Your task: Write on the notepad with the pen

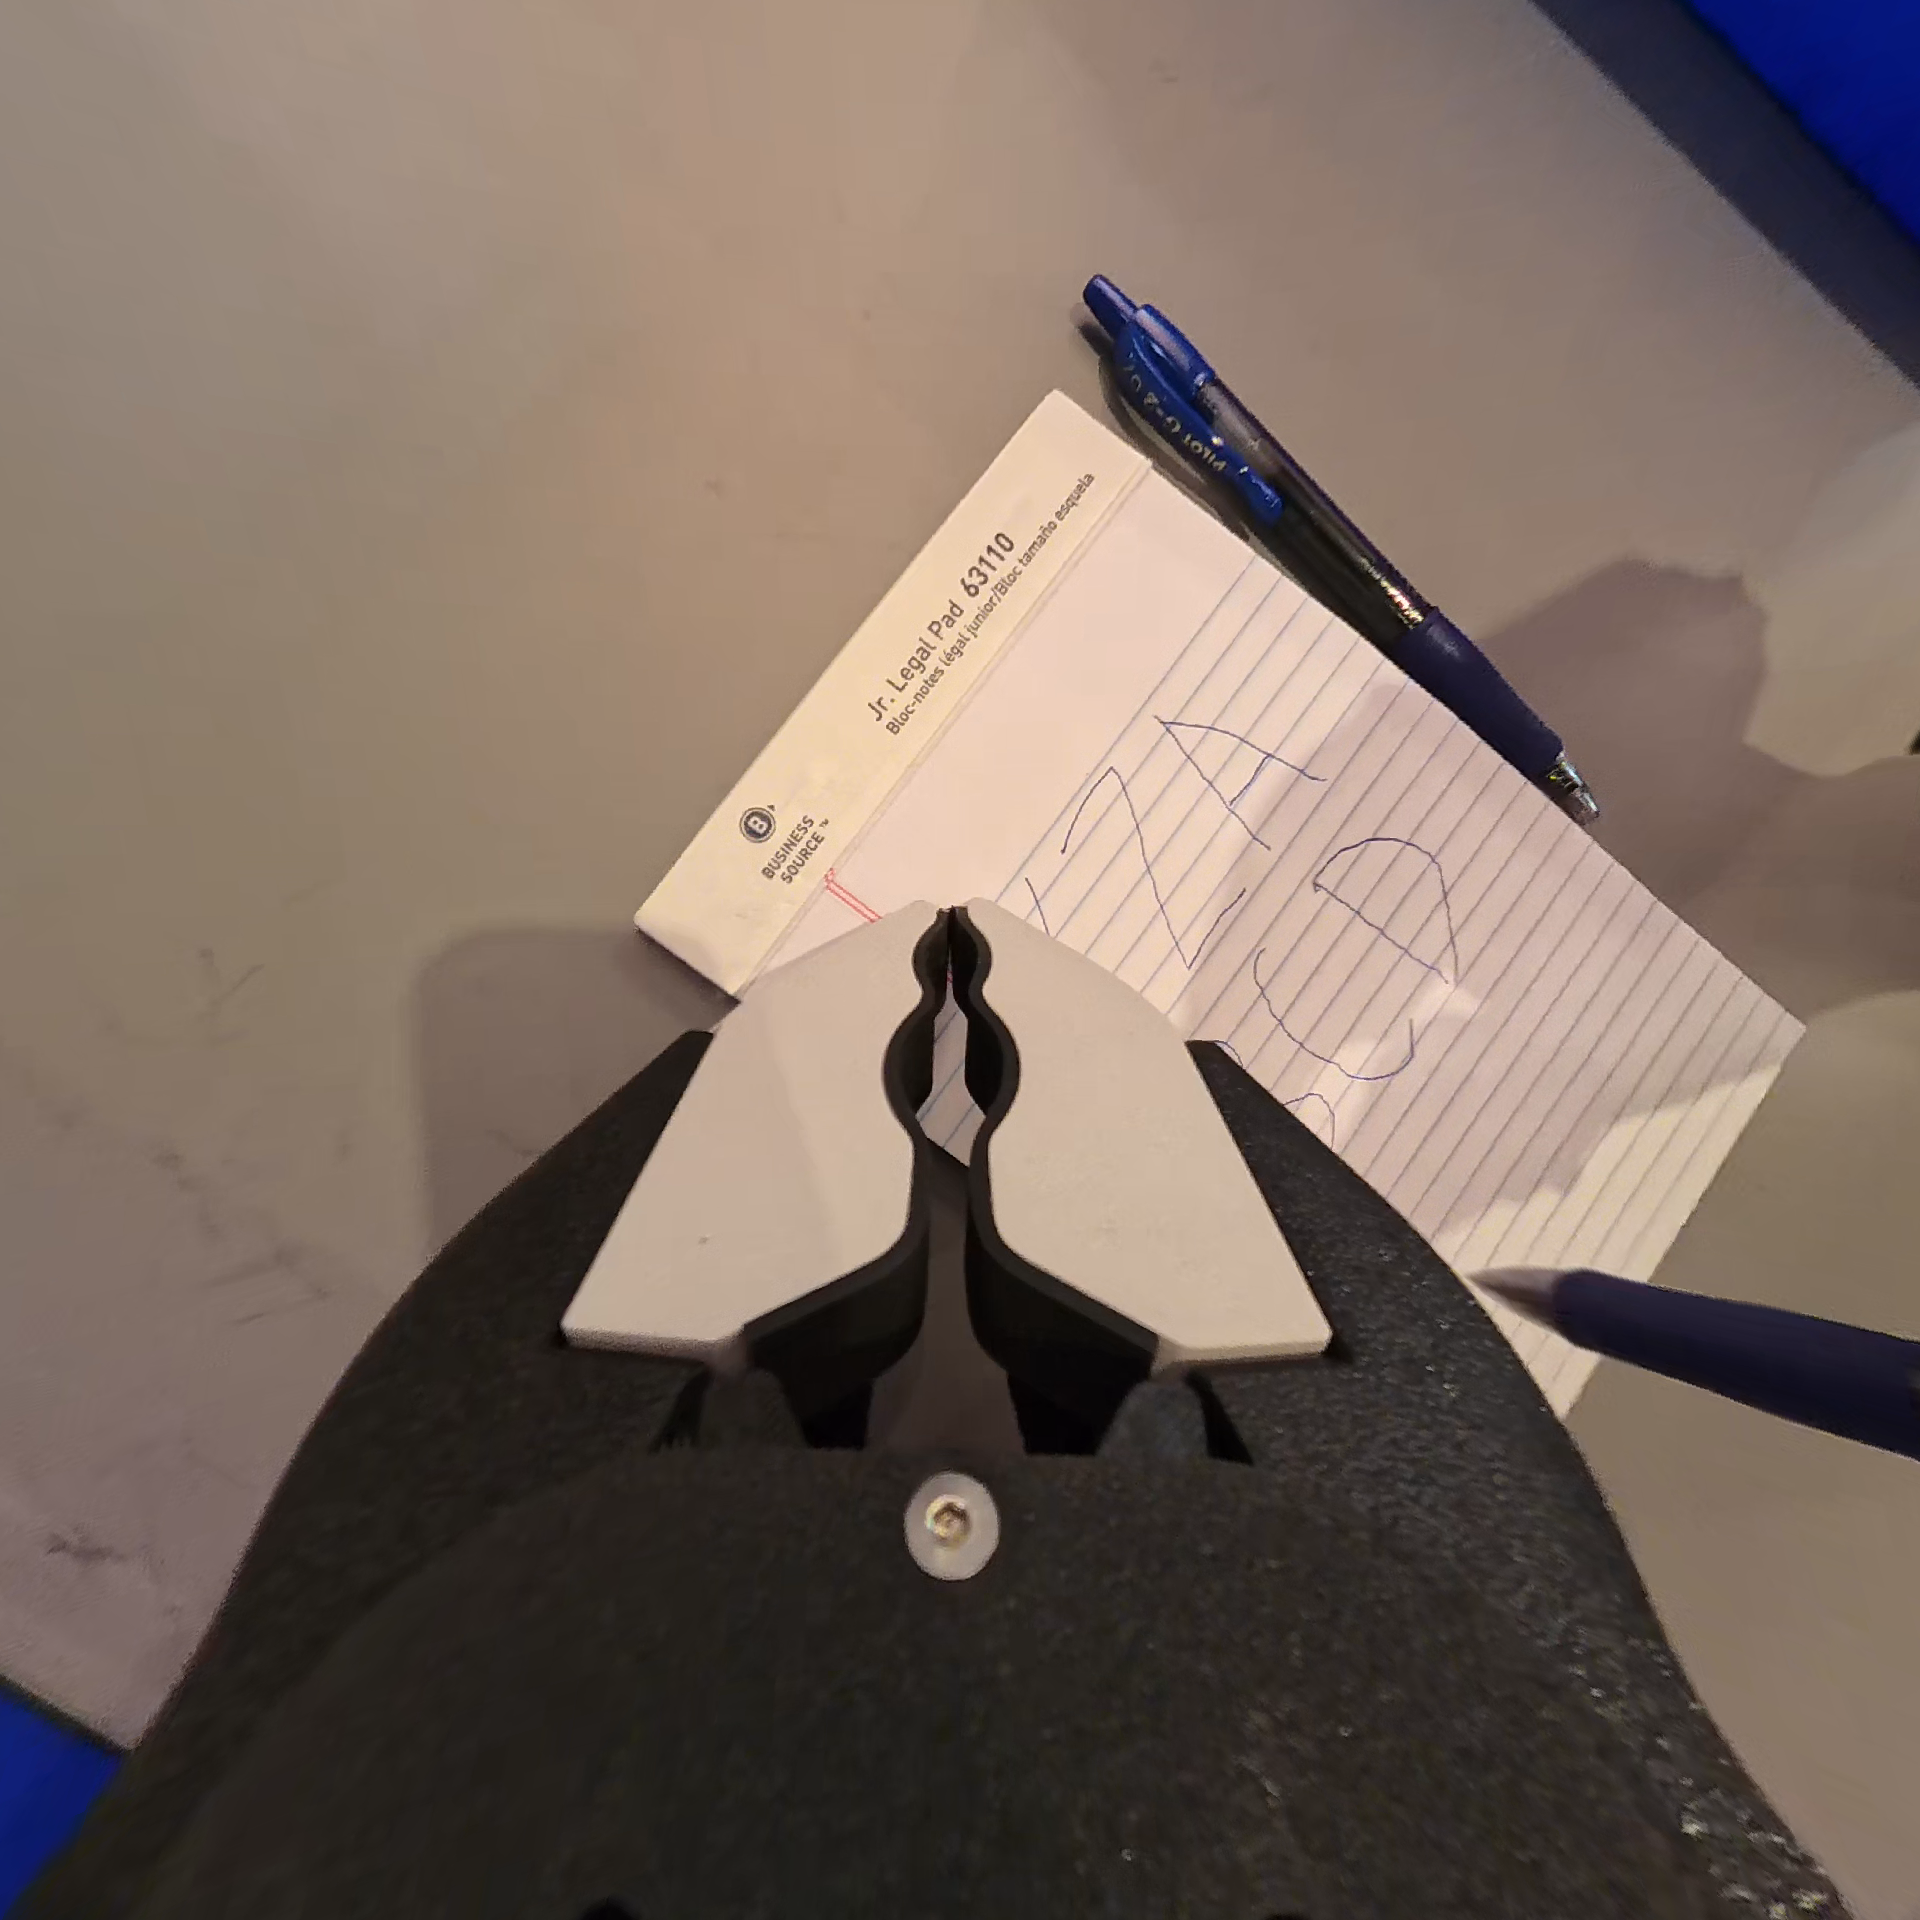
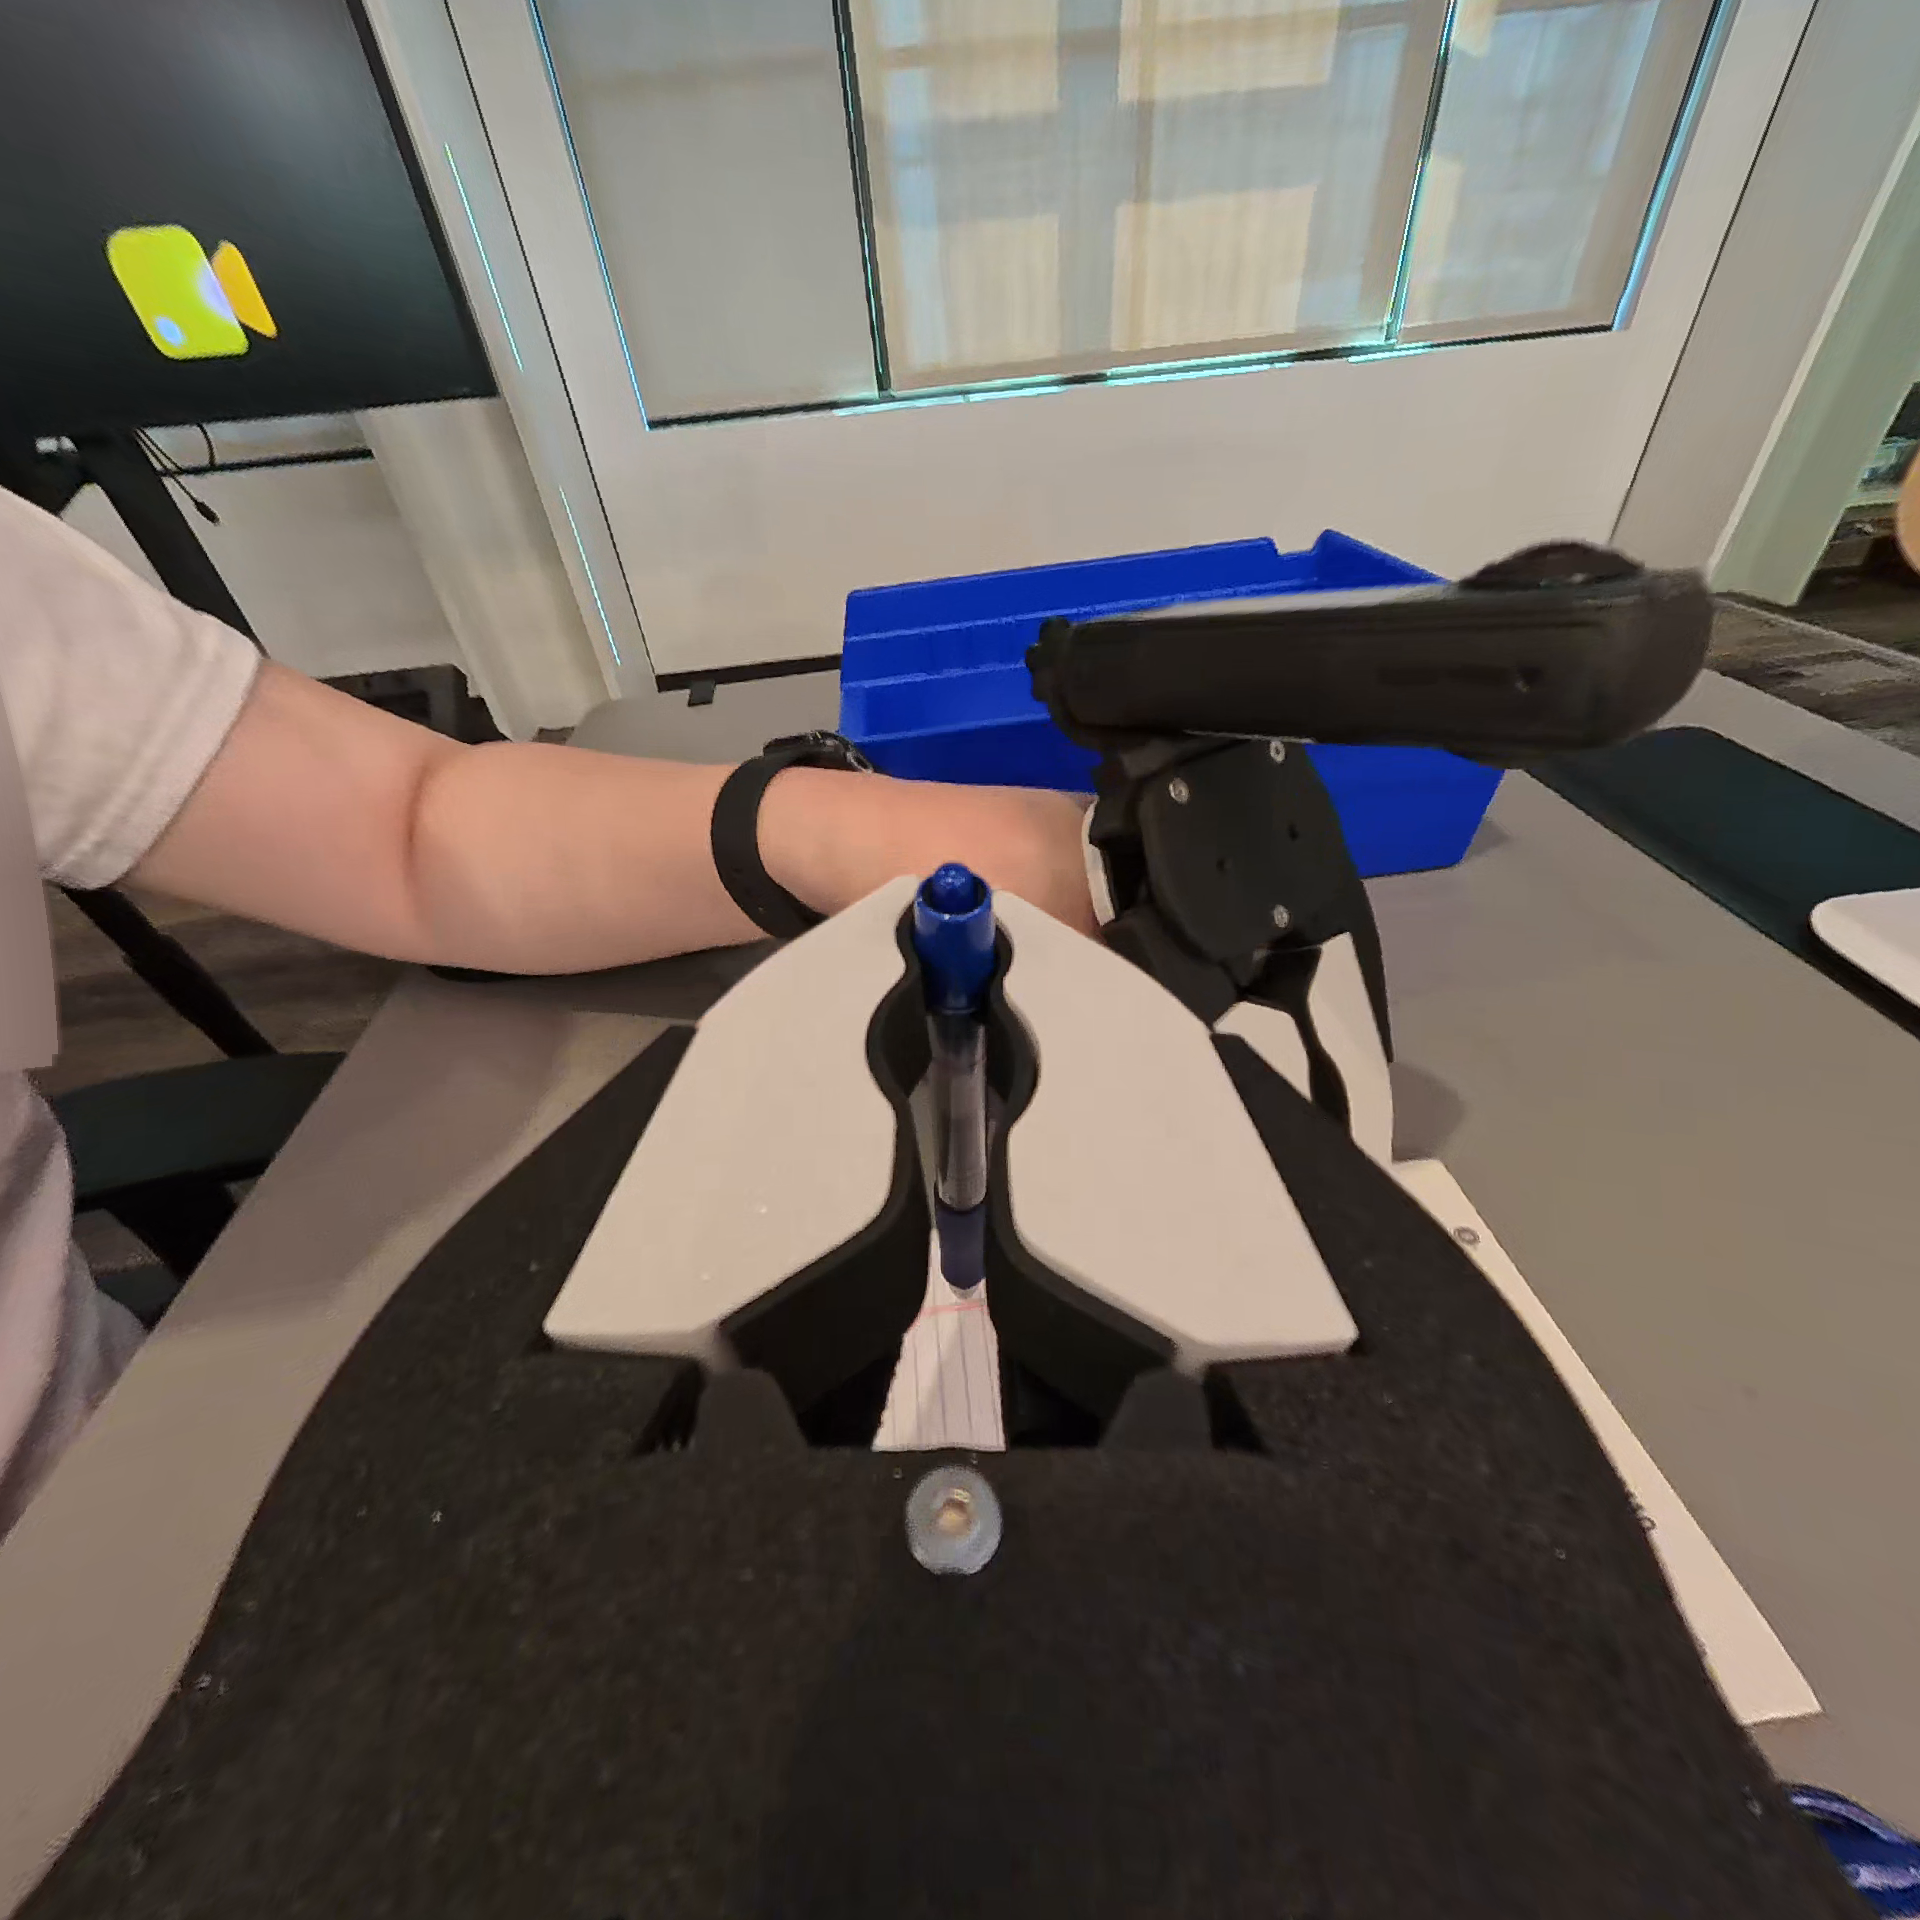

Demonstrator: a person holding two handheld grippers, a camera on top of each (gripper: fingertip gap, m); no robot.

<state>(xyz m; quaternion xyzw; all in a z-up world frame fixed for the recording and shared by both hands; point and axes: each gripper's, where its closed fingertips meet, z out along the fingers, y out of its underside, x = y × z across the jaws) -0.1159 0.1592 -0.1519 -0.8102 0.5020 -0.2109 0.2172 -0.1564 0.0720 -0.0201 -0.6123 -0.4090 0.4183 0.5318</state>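
A grey table [image 1: 364,468] by a window carries the work, with a blue bin [image 2: 966,675] at the back. The right gripper [image 2: 951,1039] has its fingers clamped on the pen [image 2: 951,1049], held upright with the tip down so that, I judge, it can mark the sheet; that tip hangs at the notepad [image 1: 1403,883]'s near edge, though contact cannot be made out. The left gripper [image 1: 948,920], fingers closed on nothing, hovers over the pad's bound end, probably to steady it; a spare pen [image 1: 1340,551] lies just beside the pad.
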